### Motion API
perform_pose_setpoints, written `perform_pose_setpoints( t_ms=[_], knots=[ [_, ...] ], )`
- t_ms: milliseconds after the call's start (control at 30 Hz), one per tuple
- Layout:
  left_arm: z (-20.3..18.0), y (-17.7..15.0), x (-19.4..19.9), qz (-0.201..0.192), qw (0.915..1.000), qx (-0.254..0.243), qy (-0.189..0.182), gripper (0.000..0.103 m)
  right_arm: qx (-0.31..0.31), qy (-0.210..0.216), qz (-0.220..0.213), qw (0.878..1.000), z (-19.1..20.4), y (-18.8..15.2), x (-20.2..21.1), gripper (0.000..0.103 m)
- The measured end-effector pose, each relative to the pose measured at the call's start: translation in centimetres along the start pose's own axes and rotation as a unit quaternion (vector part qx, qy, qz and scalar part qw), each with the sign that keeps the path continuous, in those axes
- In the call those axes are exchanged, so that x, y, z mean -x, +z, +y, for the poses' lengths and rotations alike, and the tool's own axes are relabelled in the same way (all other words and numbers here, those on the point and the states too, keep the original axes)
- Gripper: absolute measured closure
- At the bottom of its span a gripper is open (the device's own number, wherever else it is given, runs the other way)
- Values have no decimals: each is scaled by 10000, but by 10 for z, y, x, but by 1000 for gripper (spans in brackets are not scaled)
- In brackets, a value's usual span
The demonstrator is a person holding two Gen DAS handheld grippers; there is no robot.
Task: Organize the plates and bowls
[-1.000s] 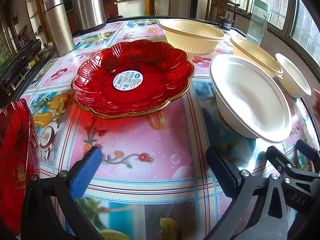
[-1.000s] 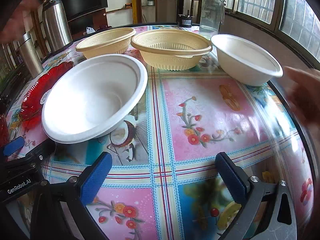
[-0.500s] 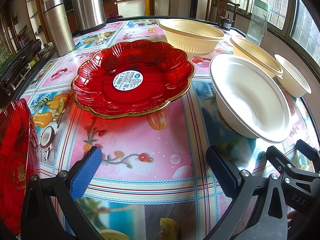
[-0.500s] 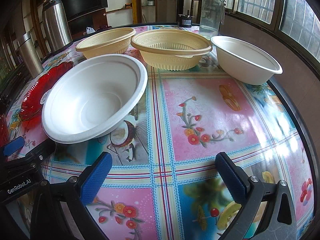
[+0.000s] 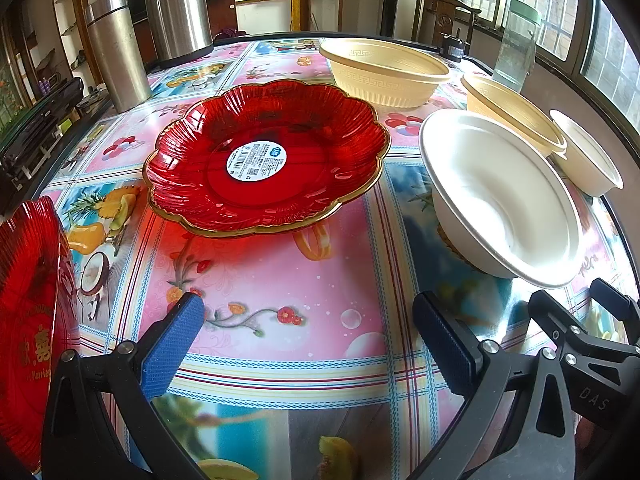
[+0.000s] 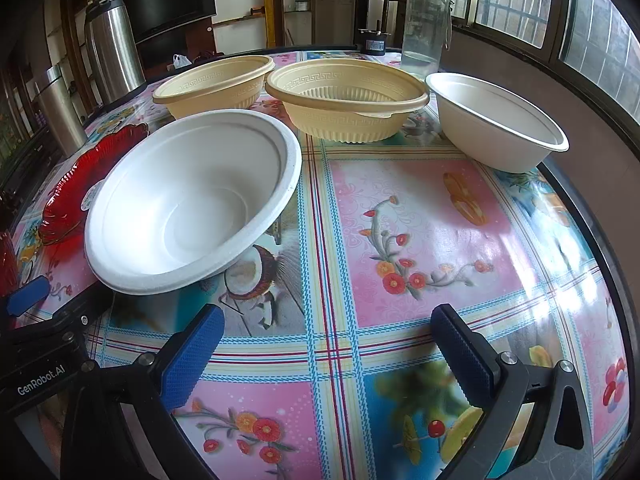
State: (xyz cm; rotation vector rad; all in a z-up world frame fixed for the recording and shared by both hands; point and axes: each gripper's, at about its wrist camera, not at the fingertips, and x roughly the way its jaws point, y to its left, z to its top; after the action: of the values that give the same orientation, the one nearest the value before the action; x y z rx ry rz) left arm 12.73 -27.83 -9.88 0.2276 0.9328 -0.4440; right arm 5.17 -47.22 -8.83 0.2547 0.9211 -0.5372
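So both my grippers are just sitting low over the near edge of the round table with the flowery plastic cloth (image 6: 400,220). The left gripper (image 5: 306,312) and right gripper (image 6: 326,320) are both spread wide with nothing between the blue pads. Nothing on the table is shifting compared to a second ago. The only change is that the blurry hand by the right edge is gone, so I'm guessing setup is over and the sorting is only now starting.

Closest to me, the big white foam bowl (image 6: 192,200) is sitting near the middle. The red glass-look plate with the scalloped gold rim (image 5: 264,156) is lying left of it, sticker up. Another red plate (image 5: 28,300) is poking in at the near left edge.

Further back, two cream ribbed plastic bowls (image 6: 216,84) (image 6: 344,100) are standing side by side, with a second white bowl (image 6: 496,120) by the right edge.

At the far edge, a clear jar with a green lid (image 6: 426,20) and two steel flasks (image 5: 114,48) (image 5: 176,4) are crowding things, but nothing is blocking the near pieces.
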Motion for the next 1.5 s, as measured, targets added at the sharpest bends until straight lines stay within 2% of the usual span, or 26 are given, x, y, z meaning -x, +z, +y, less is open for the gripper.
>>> perform_pose_setpoints(
  t_ms=[133,200,300,367,400,467,500,567,633,700,767,833,900,933,967,1033,1133,1233,1267,1300,1333,1367,1400,1433,1500],
  knots=[
    [2,-1,2,32,10000,-33,-26,0,-58,10,-1,10000,-1,-2,3,0],
    [4,-2,3,74,10000,-22,-37,0,-129,166,-49,9998,-4,-4,12,0],
    [11,-4,10,186,9997,66,-171,0,-156,316,-492,9982,-6,-7,41,0],
    [19,-3,28,212,9989,50,-407,0,-126,699,-749,9947,-5,-7,65,0],
    [24,0,45,203,9984,-16,-529,0,-146,1111,-862,9900,-4,-5,79,0],
    [38,10,80,99,9971,-241,-715,0,-249,2051,-950,9738,0,2,100,0],
    [49,19,97,15,9962,-309,-811,0,-332,2675,-804,9596,9,9,107,0],
    [76,42,122,-83,9945,-208,-1027,0,-605,3468,-431,9350,26,19,105,0],
    [111,76,133,-111,9925,-34,-1217,0,-1014,4081,68,9073,48,26,90,0],
    [136,105,128,-110,9934,62,-1142,0,-1419,4382,427,8865,68,30,70,0],
    [159,133,100,139,9941,204,-1058,0,-1796,4440,591,8758,81,32,47,0],
    [174,151,57,616,9873,509,-1374,0,-2230,4406,600,8675,87,35,28,1],
    [178,153,20,1035,9797,746,-1546,0,-2683,4412,630,8540,86,37,9,1],
    [177,149,-7,1398,9729,912,-1601,0,-2776,4340,686,8543,88,40,2,1],
    [175,146,-21,1585,9692,977,-1615,0,-2785,4261,751,8574,90,42,-5,5],
    [163,138,-47,1833,9672,882,-1520,0,-2871,4097,850,8617,94,46,-19,12],
    [152,137,-65,1892,9666,827,-1517,1,-3009,3950,921,8631,99,48,-36,19],
    [140,136,-77,1941,9661,766,-1519,4,-3035,3756,970,8703,102,48,-47,27],
    [139,137,-79,1983,9652,742,-1535,8,-3043,3708,992,8718,102,47,-50,31],
    [134,136,-84,2020,9638,730,-1578,16,-3026,3638,1037,8748,103,46,-54,39],
    [133,138,-83,1882,9676,673,-1543,25,-3008,3582,1087,8771,103,45,-58,46],
    [128,139,-82,1843,9679,610,-1596,37,-3002,3558,1113,8780,102,44,-61,60],
    [126,141,-84,1902,9661,580,-1648,63,-3015,3518,1135,8789,101,43,-64,69],
    [124,141,-84,1879,9681,562,-1557,75,-3032,3501,1137,8790,100,42,-66,73],
    [125,140,-83,1812,9712,581,-1431,83,-3054,3431,1105,8814,97,41,-66,85]
  ],
)
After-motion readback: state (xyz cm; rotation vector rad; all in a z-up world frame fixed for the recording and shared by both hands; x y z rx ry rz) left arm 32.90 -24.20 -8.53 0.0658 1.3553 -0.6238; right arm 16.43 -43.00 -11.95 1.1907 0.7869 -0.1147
